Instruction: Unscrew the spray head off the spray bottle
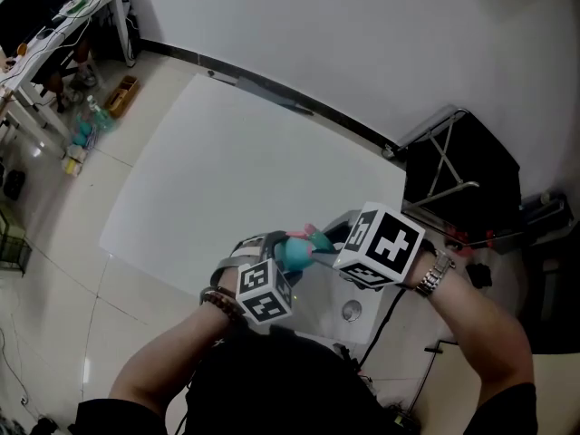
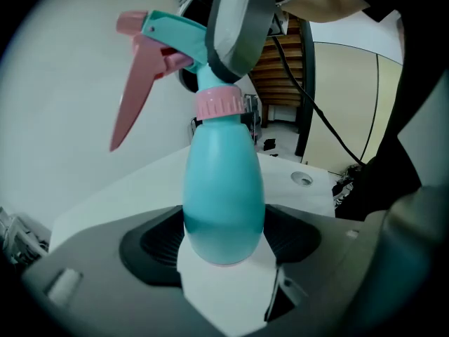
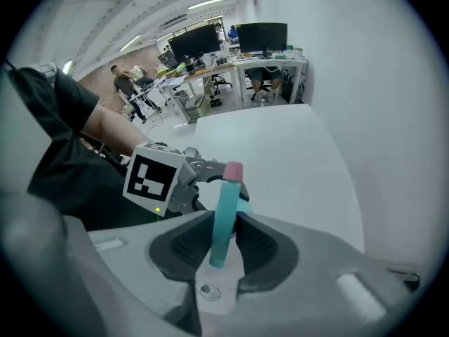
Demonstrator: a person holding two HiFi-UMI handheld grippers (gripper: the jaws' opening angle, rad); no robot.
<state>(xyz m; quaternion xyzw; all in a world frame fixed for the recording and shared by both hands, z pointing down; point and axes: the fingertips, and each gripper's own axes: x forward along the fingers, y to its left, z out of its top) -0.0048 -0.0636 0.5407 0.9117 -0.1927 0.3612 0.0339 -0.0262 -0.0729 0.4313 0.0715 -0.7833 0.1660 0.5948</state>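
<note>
A teal spray bottle with a pink collar stands upright in my left gripper, which is shut on its lower body. Its teal spray head carries a pink trigger that points left and down. My right gripper comes from above and is shut on the spray head, whose pink nozzle tip sticks out past the pads. In the head view the bottle is between the left gripper's marker cube and the right one's, above the table's near edge.
The white table spreads out ahead, with a round grommet near its front edge. A black folding stand is at the right. Desks with monitors and seated people lie beyond the table's far end.
</note>
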